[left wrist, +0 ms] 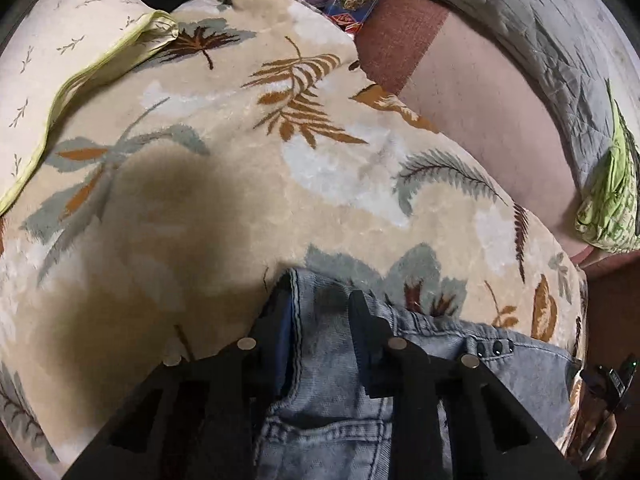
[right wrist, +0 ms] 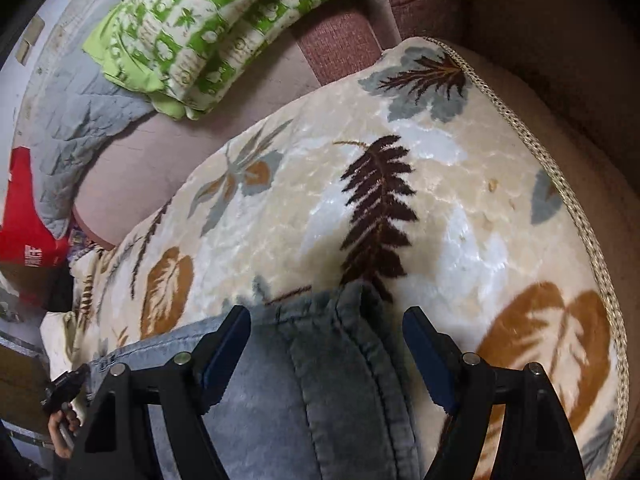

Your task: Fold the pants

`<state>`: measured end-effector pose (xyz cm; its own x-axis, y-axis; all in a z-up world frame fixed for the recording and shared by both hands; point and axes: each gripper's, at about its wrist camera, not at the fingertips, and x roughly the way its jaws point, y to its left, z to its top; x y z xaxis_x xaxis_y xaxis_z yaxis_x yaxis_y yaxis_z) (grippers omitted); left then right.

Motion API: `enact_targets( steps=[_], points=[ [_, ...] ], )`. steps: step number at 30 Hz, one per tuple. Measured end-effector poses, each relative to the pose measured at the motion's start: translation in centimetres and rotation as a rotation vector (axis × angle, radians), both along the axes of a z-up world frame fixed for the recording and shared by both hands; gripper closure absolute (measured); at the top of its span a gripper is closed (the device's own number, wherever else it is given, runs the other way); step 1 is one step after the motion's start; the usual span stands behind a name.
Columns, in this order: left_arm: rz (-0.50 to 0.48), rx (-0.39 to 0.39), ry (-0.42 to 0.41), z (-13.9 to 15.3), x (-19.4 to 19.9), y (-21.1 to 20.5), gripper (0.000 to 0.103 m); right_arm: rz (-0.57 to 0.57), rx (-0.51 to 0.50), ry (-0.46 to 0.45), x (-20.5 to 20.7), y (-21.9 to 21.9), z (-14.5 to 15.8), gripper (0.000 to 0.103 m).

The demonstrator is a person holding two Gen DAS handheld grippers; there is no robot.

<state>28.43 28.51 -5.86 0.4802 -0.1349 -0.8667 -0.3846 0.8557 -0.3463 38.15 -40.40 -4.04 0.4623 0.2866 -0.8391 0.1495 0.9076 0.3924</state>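
Leaf-print blanket point(left wrist: 224, 208) bears jeans point(left wrist: 332, 392); left gripper point(left wrist: 320, 300) pinches them, right gripper point(right wrist: 326, 320) gapes

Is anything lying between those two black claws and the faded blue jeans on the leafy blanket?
Nothing visible does. The left gripper pinches the faded blue jeans at the waistband; the right gripper straddles their folded edge, open, above the cream leaf-patterned blanket.
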Motion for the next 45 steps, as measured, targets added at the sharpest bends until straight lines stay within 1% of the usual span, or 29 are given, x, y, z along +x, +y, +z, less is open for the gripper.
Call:
enact_targets(
  steps=[1, 2, 3, 4, 5, 6, 8, 11, 16, 20, 22, 25, 27, 30, 32, 34, 36, 37, 39, 41, 42, 43, 45],
  points=[
    [0.003, -0.007, 0.003, -0.2, 0.2, 0.1, 0.075, 0.002, -0.01, 0.005, 0.6, 0.3, -0.4, 0.025],
    [0.002, -0.009, 0.004, -0.3, 0.3, 0.1, 0.075, 0.004, -0.02, 0.016, 1.0, 0.5, -0.8, 0.031],
    [-0.002, -0.002, 0.006, -0.3, 0.4, 0.0, 0.077, 0.009, -0.031, 0.035, 1.5, 0.8, -1.3, 0.035],
    [-0.004, 0.013, 0.013, -0.4, 0.6, -0.1, 0.084, 0.016, -0.037, 0.05, 1.9, 1.0, -1.8, 0.049],
    [-0.008, 0.029, 0.032, -0.5, 1.0, -0.2, 0.101, 0.017, -0.062, 0.062, 2.1, 1.2, -2.2, 0.069],
    [-0.007, 0.029, 0.042, -0.6, 1.1, -0.2, 0.101, 0.007, -0.084, 0.072, 2.2, 1.2, -2.5, 0.073],
    [-0.007, 0.024, 0.039, -0.3, 1.2, -0.2, 0.101, -0.001, -0.087, 0.055, 1.8, 1.0, -2.4, 0.081],
    [-0.019, 0.024, 0.013, 0.6, 0.9, -0.3, 0.101, 0.009, -0.103, 0.025, 1.0, 1.2, -1.5, 0.083],
    [-0.033, 0.004, -0.039, 2.9, 0.0, -0.5, 0.101, 0.007, -0.091, -0.036, -0.2, 1.3, 1.6, 0.083],
    [-0.034, -0.03, -0.109, 5.5, -1.6, -0.6, 0.101, -0.001, -0.079, -0.082, -1.3, 1.3, 4.3, 0.083],
    [-0.05, -0.041, -0.152, 7.2, -3.1, -0.8, 0.101, -0.004, -0.066, -0.118, -2.6, 1.4, 6.1, 0.083],
    [-0.061, -0.061, -0.208, 9.8, -5.9, -1.0, 0.101, -0.002, -0.039, -0.173, -4.8, 1.1, 8.8, 0.083],
    [-0.075, -0.071, -0.25, 11.9, -8.7, -1.1, 0.101, -0.003, -0.02, -0.201, -6.4, 0.7, 10.3, 0.083],
    [-0.101, -0.067, -0.312, 14.5, -13.5, -1.4, 0.101, 0.0, 0.008, -0.258, -10.4, -0.1, 12.6, 0.083],
    [-0.12, -0.071, -0.342, 15.7, -17.7, -1.5, 0.101, 0.004, 0.038, -0.293, -14.2, -1.0, 13.5, 0.084],
    [-0.13, -0.082, -0.364, 15.8, -22.1, -1.3, 0.101, 0.004, 0.068, -0.315, -18.1, -2.0, 13.5, 0.084],
    [-0.139, -0.108, -0.344, 14.6, -25.2, -1.2, 0.1, 0.012, 0.113, -0.313, -22.3, -2.9, 12.2, 0.084],
    [-0.149, -0.119, -0.32, 13.7, -26.5, -1.1, 0.1, 0.021, 0.133, -0.29, -24.5, -3.3, 10.8, 0.084],
    [-0.146, -0.107, -0.255, 11.0, -28.9, -0.9, 0.099, 0.023, 0.158, -0.234, -28.4, -3.9, 7.7, 0.083],
    [-0.157, -0.112, -0.172, 8.4, -29.7, -0.8, 0.097, 0.003, 0.174, -0.127, -31.5, -4.6, 3.8, 0.081],
    [-0.151, -0.107, -0.144, 7.4, -29.8, -0.8, 0.097, -0.028, 0.181, -0.092, -32.5, -5.0, 2.5, 0.08],
    [-0.152, -0.099, -0.13, 6.8, -29.7, -0.8, 0.097, -0.074, 0.212, -0.077, -33.5, -5.5, 1.4, 0.08],
    [-0.143, -0.081, -0.131, 6.5, -29.3, -1.1, 0.097, -0.081, 0.256, -0.096, -33.6, -5.1, 1.4, 0.08]
  ],
)
